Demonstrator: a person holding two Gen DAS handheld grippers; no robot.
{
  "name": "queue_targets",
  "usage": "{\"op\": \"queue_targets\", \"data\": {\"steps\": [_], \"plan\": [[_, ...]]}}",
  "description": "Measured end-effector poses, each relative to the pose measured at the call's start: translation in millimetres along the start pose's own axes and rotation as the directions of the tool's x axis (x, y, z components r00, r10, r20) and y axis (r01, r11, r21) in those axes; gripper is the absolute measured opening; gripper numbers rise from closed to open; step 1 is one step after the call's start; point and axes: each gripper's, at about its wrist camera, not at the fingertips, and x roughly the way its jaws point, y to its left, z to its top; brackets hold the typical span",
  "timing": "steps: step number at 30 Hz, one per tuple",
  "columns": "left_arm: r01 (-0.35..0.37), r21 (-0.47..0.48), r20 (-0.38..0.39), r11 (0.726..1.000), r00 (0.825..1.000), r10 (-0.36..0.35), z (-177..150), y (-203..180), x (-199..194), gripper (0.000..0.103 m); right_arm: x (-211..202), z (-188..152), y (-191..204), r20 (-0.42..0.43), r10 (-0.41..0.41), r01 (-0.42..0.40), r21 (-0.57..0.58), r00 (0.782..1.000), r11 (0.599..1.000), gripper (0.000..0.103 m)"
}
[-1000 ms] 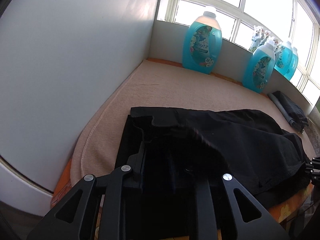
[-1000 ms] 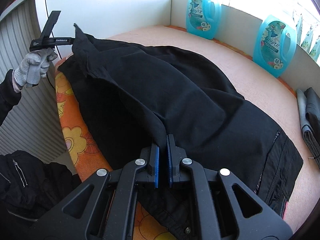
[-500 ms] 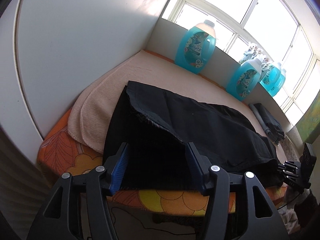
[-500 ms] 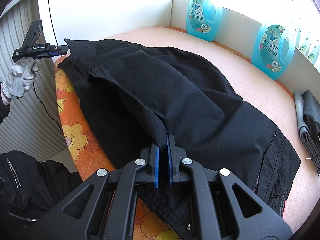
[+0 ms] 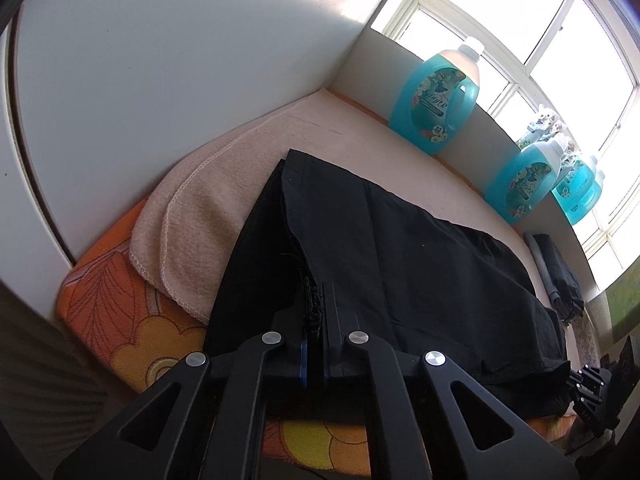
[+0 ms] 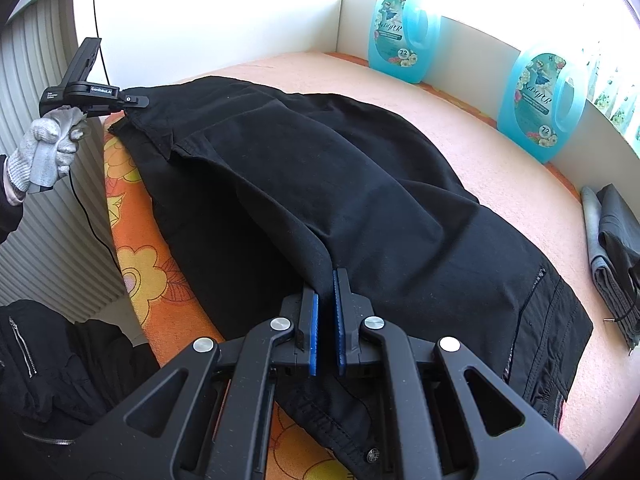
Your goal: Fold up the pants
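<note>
Both claws were clamped on the pants (image 6: 340,184): left claw (image 5: 314,312) at the hem, right claw (image 6: 324,280) near the waist. Pants lay beside the bottles (image 6: 404,36). An uneven lift could skew the fold.

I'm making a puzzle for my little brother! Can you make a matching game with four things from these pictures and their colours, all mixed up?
Things:
1. pants
2. detergent bottle
3. towel
4. glove

Colours:
A. pale pink-beige
B. grey-white
C. black
D. turquoise blue

Pairs: 1-C, 2-D, 3-A, 4-B

Bonus: the left gripper and the right gripper both have their jaws shut on the pants.
</note>
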Motion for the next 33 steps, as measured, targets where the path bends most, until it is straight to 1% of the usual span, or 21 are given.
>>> {"op": "queue_targets", "data": {"steps": [4,5,6,7,9,10,12,13,14,15,16,18,20,21,22,23,25,27,30,32,33], "plan": [[-0.003,0.016,0.044,1.0,0.999,0.002,-4.2,-3.4,-20.6,0.003,-12.0,3.3,0.9,0.032,-0.021,0.021,-0.008,0.999,1.0,0.008],[-0.011,0.019,0.056,1.0,0.998,0.01,-5.4,-2.1,-26.1,0.003,-15.2,3.2,1.8,0.038,-0.025,0.025,-0.014,0.999,1.0,0.007],[-0.037,0.027,0.07,0.999,0.997,0.035,-6.4,-0.4,-29.7,0.003,-16.5,2.5,2.4,0.038,-0.028,0.029,-0.022,0.999,0.999,0.007],[-0.057,0.038,0.065,0.998,0.996,0.054,-7.1,1.9,-29.5,0.003,-15.3,0.9,3.4,0.032,-0.03,0.031,-0.031,0.999,0.999,0.008],[-0.064,0.042,0.018,0.997,0.998,0.063,-8.9,8.8,-21.4,0.003,-8.2,-3.4,6.3,0.007,-0.026,0.026,-0.043,1.0,0.999,0.008],[-0.083,0.048,-0.002,0.995,0.997,0.083,-9.7,10.1,-17.5,0.006,-4.7,-5.9,8.4,-0.003,-0.028,0.028,-0.047,1.0,0.999,0.008],[-0.121,0.067,-0.005,0.99,0.993,0.121,-9.8,8.1,-16.3,0.01,-0.5,-9.0,9.7,-0.017,-0.024,0.023,-0.039,1.0,0.999,0.008],[-0.136,0.073,-0.009,0.988,0.991,0.137,-8.5,6.9,-17.8,0.015,0.3,-10.7,9.2,-0.031,-0.006,0.005,-0.027,1.0,1.0,0.012],[-0.146,0.082,-0.006,0.986,0.989,0.147,-7.2,5.7,-21.1,0.017,-1.9,-12.7,8.7,-0.026,-0.002,0.002,-0.013,1.0,1.0,0.012],[-0.154,0.094,0.004,0.984,0.988,0.154,-5.7,4.1,-25.7,0.024,-6.0,-16.2,8.5,-0.016,0.009,-0.009,0.005,1.0,1.0,0.014],[-0.171,0.113,0.024,0.979,0.985,0.17,-4.9,1.6,-32.2,0.028,-11.0,-19.4,6.6,-0.005,0.022,-0.021,0.028,1.0,0.999,0.016],[-0.2,0.145,0.059,0.969,0.979,0.194,-1.9,-5.0,-44.9,0.028,-24.1,-26.6,2.1,0.024,0.038,-0.04,0.092,0.999,0.995,0.019],[-0.19,0.163,0.094,0.968,0.98,0.176,1.5,-14.1,-58.0,0.028,-40.6,-36.8,-7.9,0.064,0.02,-0.031,0.172,0.998,0.985,0.026],[-0.18,0.178,0.108,0.967,0.981,0.162,3.7,-21.0,-63.2,0.028,-49.3,-42.8,-16.1,0.083,0.005,-0.023,0.219,0.997,0.975,0.031],[-0.164,0.202,0.119,0.965,0.983,0.142,5.8,-31.1,-66.6,0.029,-58.3,-49.7,-25.5,0.103,-0.007,-0.021,0.271,0.995,0.962,0.035],[-0.147,0.229,0.124,0.962,0.985,0.121,6.2,-41.6,-68.3,0.029,-67.3,-56.8,-35.2,0.122,-0.02,-0.021,0.326,0.992,0.945,0.036],[-0.095,0.293,0.11,0.951,0.992,0.065,4.7,-65.9,-66.2,0.036,-83.2,-72.6,-54.7,0.14,-0.064,-0.002,0.43,0.988,0.903,0.038],[-0.027,0.367,0.076,0.93,0.997,-0.001,-0.6,-93.6,-59.0,0.043,-96.8,-88.7,-70.6,0.132,-0.125,0.039,0.517,0.983,0.855,0.042],[0.087,0.472,-0.001,0.877,0.995,-0.098,-10.7,-138.9,-41.0,0.045,-108.7,-109.7,-92.6,0.09,-0.181,0.084,0.632,0.979,0.77,0.046],[0.173,0.518,-0.067,0.838,0.985,-0.162,-20.6,-165.5,-30.0,0.045,-112.5,-122.4,-105.5,0.061,-0.204,0.103,0.704,0.977,0.703,0.052],[0.209,0.539,-0.1,0.816,0.978,-0.184,-25.9,-179.2,-23.8,0.046,-113.3,-129.4,-112.1,0.039,-0.219,0.121,0.734,0.975,0.668,0.057]]}}
